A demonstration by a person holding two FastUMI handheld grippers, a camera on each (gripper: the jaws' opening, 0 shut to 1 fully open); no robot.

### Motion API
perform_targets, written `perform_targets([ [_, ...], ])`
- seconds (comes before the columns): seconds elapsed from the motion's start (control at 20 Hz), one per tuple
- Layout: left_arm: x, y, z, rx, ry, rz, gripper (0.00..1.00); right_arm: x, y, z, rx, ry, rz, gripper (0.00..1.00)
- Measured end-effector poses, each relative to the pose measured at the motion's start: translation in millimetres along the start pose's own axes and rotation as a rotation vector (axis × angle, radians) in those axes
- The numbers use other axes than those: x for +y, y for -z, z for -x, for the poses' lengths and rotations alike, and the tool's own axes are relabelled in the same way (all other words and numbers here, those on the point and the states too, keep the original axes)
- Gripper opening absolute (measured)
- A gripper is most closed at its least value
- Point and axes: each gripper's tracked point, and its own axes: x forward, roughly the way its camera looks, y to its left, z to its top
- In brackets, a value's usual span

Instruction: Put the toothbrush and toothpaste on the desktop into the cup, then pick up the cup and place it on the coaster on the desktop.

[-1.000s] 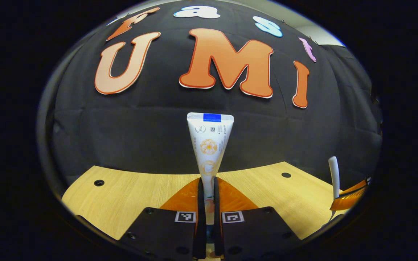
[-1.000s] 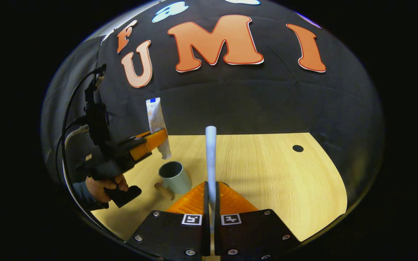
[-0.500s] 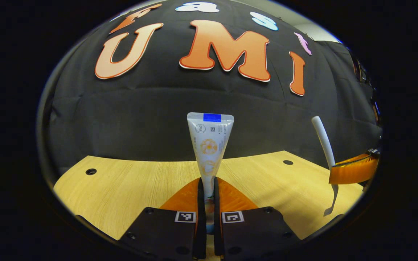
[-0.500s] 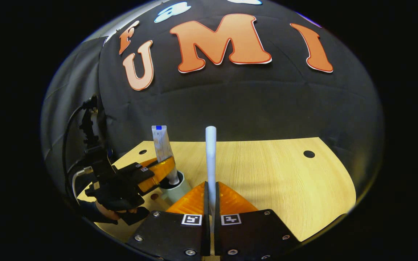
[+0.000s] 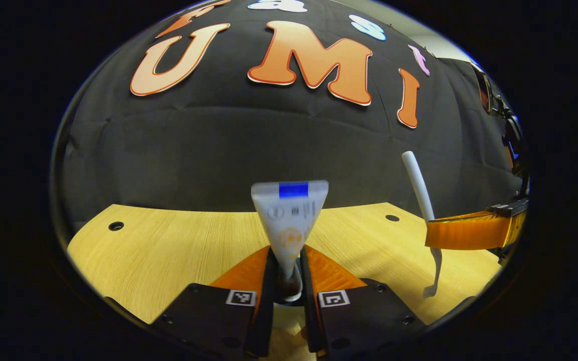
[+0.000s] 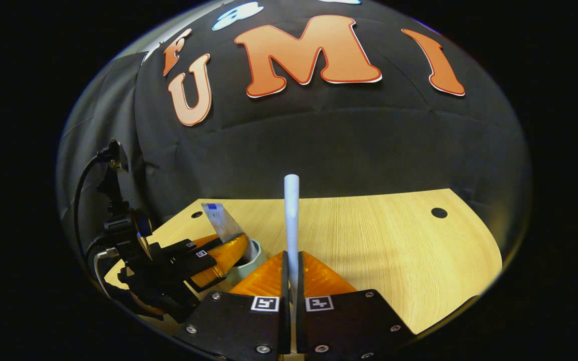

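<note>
My left fingers (image 5: 287, 281) stand slightly parted around the toothpaste (image 5: 289, 220) leaning in the cup (image 6: 249, 260), while my right fingers (image 6: 291, 281) pinch the toothbrush (image 6: 291, 215) upright, the cup just to its left on the desk (image 6: 379, 240).

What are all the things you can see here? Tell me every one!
toothpaste tube: one, white with a blue patch at the flat end, standing tilted in the cup between the left gripper's fingers.
toothbrush: one, white, upright in the right gripper.
cup: one, pale grey-green, on the desktop under the left gripper.
desktop: one, light wood with small round holes.
booth wall: one, black cloth, behind the desktop.
left gripper: one, fingers parted around the tube, over the cup.
right gripper: one, clamped on the toothbrush handle.
</note>
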Motion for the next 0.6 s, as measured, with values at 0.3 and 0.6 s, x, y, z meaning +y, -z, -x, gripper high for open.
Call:
perform_targets([
  [0.3, 4, -21, 23, -0.047, 0.003, -0.019, 0.6, 7, -16, -18, -0.077, -0.017, -0.053, 0.05],
  [0.6, 23, -34, 61, -0.064, -0.052, -0.011, 0.98, 30, -42, -37, -0.213, -0.09, -0.116, 0.05],
])
